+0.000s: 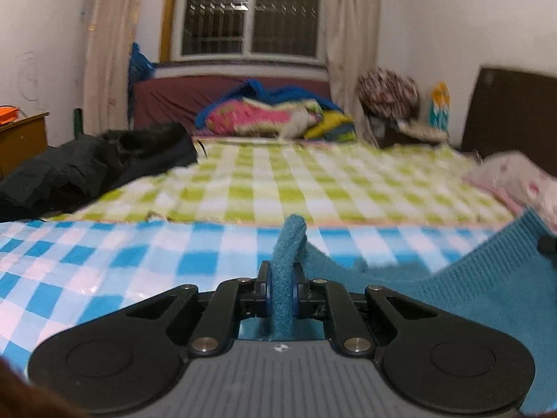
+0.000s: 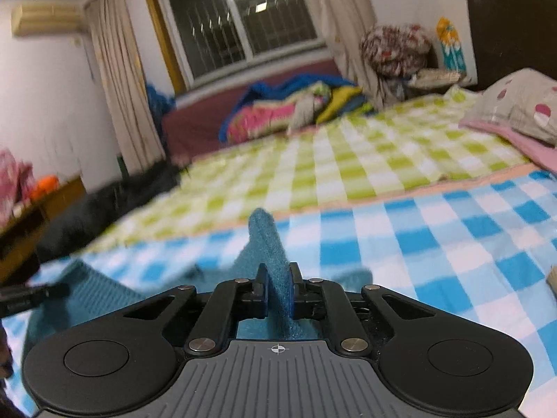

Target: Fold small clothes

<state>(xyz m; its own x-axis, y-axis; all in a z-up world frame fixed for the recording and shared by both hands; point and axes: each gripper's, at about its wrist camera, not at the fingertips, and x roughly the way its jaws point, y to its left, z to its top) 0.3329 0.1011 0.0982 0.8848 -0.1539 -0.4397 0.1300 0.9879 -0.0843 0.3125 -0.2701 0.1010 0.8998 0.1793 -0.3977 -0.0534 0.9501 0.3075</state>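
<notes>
A small teal knitted garment (image 1: 470,278) is held between both grippers above a blue-and-white checked sheet (image 1: 104,261). My left gripper (image 1: 282,278) is shut on a pinched fold of it that sticks up between the jaws. The garment spreads to the right, where the tip of the other gripper (image 1: 546,244) shows. My right gripper (image 2: 278,282) is shut on another fold of the garment (image 2: 271,244). Its ribbed part (image 2: 90,289) hangs to the left, by the left gripper's tip (image 2: 34,294).
A green-and-white checked blanket (image 1: 296,181) covers the bed beyond. A black coat (image 1: 87,170) lies at its left edge. Pink pillows (image 2: 515,111) lie at the right. A colourful quilt pile (image 1: 275,115) sits at the back under the window. A wooden desk (image 1: 21,136) stands far left.
</notes>
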